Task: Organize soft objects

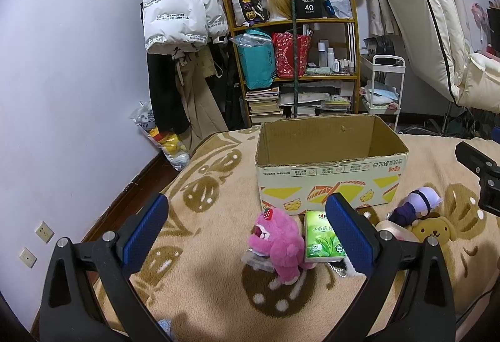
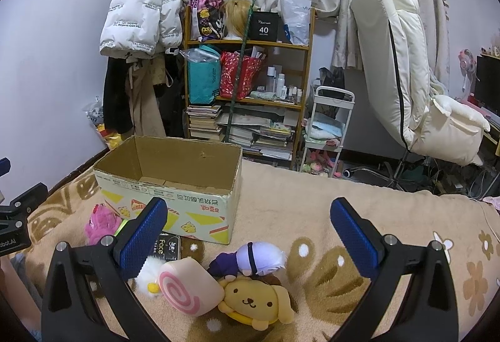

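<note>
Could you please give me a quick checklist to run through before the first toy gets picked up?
1. Left gripper open, holding nothing: ok.
2. Right gripper open, holding nothing: ok.
3. Box open on top, inside bare where visible: ok.
4. Pink plush lies between the left fingers' line of sight, unobstructed: ok.
5. Yellow dog plush free to lift: not ok, the purple doll leans on it and the swirl cushion touches it.
6. Tissue pack counts as soft: cannot tell.

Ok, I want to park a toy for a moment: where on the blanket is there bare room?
The blanket right of the box lies bare. So does the stretch left of the pink bear. In front of the box it is crowded: tissue pack, swirl cushion, yellow dog and purple doll lie close together.
</note>
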